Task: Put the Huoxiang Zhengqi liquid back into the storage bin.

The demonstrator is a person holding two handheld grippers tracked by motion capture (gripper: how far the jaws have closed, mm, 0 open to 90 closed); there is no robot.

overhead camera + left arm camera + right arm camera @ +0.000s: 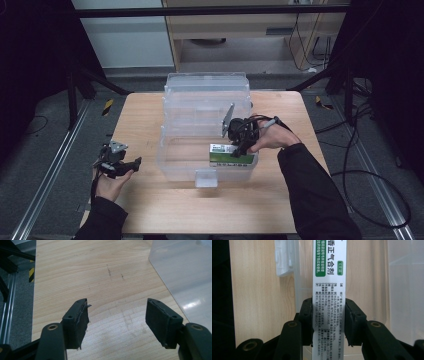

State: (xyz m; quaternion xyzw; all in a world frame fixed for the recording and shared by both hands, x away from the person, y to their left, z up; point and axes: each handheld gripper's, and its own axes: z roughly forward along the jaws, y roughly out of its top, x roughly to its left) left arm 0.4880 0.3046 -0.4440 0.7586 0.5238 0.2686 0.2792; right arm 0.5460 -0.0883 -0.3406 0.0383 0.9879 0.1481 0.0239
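The left gripper is resting over the wooden table with its jaws spread and nothing between them. The right gripper is clamping a white and green box inside the clear plastic bin, near its front wall.

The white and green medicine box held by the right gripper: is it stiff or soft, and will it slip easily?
The medicine box looks like thin cardboard: probably light, fairly stiff, yet crushable under hard squeezing. Its sides stay straight between the right gripper pads. The printed surface looks smooth, so it may slip; flat faces make rolling unlikely.
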